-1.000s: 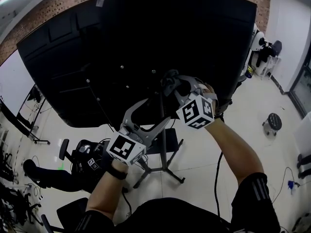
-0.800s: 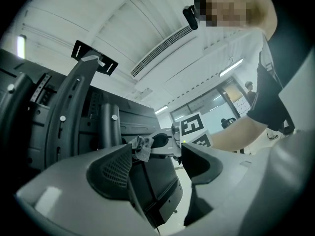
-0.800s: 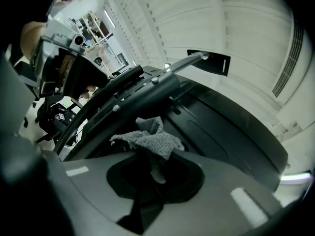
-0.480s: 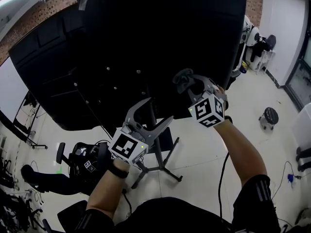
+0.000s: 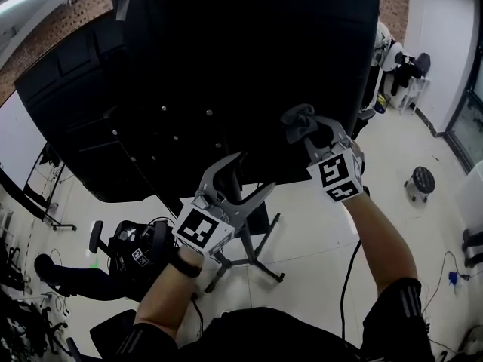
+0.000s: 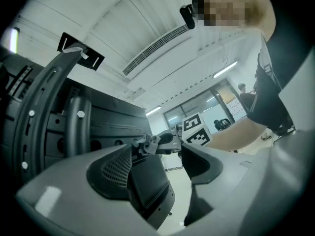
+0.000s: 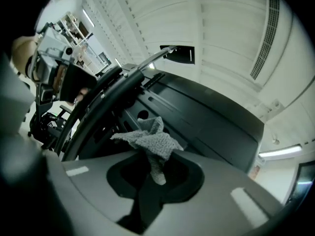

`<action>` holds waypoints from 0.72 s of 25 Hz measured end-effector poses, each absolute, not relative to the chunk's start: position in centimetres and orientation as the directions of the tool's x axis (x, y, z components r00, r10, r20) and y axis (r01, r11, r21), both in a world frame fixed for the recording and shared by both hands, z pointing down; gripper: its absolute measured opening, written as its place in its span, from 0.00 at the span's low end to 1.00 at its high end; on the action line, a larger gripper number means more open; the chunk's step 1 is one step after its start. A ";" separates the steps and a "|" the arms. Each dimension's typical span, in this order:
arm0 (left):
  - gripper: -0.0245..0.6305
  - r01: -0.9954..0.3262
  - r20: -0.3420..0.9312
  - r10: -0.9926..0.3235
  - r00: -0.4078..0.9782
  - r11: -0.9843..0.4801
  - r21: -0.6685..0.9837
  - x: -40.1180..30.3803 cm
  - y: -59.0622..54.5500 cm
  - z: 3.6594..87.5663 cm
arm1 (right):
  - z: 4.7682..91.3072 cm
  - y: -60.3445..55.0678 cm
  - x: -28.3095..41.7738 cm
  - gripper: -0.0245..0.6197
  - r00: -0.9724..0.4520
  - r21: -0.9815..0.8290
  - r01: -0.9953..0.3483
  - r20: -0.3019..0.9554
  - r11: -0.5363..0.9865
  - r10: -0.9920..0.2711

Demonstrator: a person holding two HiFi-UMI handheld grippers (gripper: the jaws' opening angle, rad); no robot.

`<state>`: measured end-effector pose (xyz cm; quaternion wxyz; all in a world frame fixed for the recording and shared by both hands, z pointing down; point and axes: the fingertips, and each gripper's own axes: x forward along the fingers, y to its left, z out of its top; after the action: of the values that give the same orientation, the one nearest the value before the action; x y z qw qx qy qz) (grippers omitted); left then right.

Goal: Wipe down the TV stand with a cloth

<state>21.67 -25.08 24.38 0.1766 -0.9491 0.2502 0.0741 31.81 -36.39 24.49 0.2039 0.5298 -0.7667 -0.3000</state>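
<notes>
A large black TV [image 5: 226, 66] shows its back, carried on a stand with a dark pole [image 5: 243, 228] and splayed legs [image 5: 260, 266]. My right gripper [image 5: 306, 130] is shut on a crumpled grey cloth [image 5: 297, 119], which it holds against the lower right of the TV's back. In the right gripper view the cloth [image 7: 150, 140] sticks up from the right gripper [image 7: 155, 173], with the black back panel [image 7: 211, 119] behind it. My left gripper [image 5: 243, 176] stands open beside the pole, holding nothing. The left gripper view shows the left gripper [image 6: 162, 168], the pole [image 6: 76, 127] and the cloth [image 6: 146, 142].
A black office chair [image 5: 128, 247] stands on the pale floor at lower left. A small round stool [image 5: 421, 181] is at the right, with white equipment [image 5: 396, 59] behind it. A black cable [image 5: 346, 277] runs down by my right arm.
My right gripper has carried the cloth to the right along the lower back of the TV. The left gripper has shifted slightly right and stays open.
</notes>
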 end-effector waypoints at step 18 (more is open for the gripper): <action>0.55 -0.643 -0.255 -0.590 0.766 -0.701 -0.309 5.8 -23.1 23.2 | 19.2 -29.0 9.7 0.12 -0.662 0.716 -0.557 -0.076 0.422 -0.745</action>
<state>5.82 -23.05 23.24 0.1930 -0.9196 0.3353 0.0684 9.74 -29.00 19.19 0.1276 0.3905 -0.8334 -0.3695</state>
